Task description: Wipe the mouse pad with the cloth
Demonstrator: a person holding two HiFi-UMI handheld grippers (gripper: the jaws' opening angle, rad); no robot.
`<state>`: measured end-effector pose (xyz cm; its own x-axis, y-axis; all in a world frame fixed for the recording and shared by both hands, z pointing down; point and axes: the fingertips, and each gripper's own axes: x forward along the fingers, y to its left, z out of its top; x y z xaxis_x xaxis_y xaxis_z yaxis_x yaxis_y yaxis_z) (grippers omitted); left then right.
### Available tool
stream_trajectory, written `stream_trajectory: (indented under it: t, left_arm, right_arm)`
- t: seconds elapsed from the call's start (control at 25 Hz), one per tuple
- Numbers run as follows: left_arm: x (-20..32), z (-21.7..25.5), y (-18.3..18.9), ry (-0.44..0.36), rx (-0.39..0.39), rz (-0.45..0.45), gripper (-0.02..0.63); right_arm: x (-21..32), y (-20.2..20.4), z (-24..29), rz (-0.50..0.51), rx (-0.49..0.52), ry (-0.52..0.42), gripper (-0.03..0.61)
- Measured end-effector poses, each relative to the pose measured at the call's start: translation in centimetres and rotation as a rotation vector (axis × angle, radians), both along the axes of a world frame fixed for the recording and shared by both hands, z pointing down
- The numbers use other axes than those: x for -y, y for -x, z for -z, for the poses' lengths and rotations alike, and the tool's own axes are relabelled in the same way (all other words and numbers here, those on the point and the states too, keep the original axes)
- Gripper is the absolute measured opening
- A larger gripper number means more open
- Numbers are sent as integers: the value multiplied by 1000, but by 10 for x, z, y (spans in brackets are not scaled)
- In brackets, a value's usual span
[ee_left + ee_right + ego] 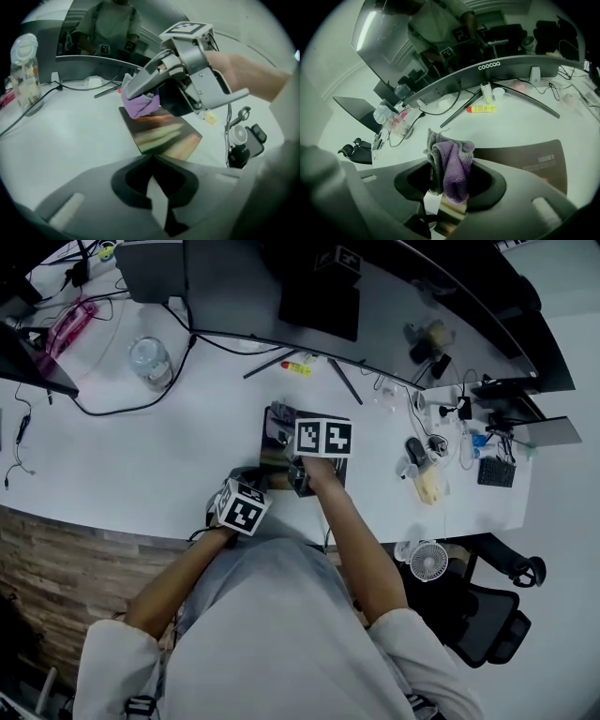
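Nearest to the person, the left gripper hovers low over the white table, just in front of the near edge of the mouse pad. Its jaws are pressed together and there is nothing between them.

A little further, the right gripper is clenched on the cloth, a purple and grey one, folded and bunched between the two jaws. In the left gripper view the cloth lies against the far left corner of the mouse pad, and the gripper is tilted down to it. The mouse pad lies flat on the table, in the middle, before the person; its top has a coloured print.

Beyond the pad, a small yellow tube lies near the legs of the monitor stand. To the left stands a clear bottle beside a black cable. At the right edge of the table is a small white fan. Furthest is the wide curved monitor.
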<state>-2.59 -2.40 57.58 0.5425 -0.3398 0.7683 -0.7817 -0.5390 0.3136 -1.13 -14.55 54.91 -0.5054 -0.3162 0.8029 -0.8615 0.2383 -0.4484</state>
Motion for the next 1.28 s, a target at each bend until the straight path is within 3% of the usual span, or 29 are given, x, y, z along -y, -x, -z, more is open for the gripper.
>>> stream_trajectory:
  t: [0.56,0.76,1.28]
  left_arm:
    - [1,-2,2,10,10,36,0]
    - [0,-3,2,11,10,42,0]
    - [0,-4,2,1,17,61,0]
  right_arm:
    - [2,3,-20,-2,20,60,193]
    - [1,-6,-20,35,-11,51,195]
    - [1,-26,-23,1,26,81,196]
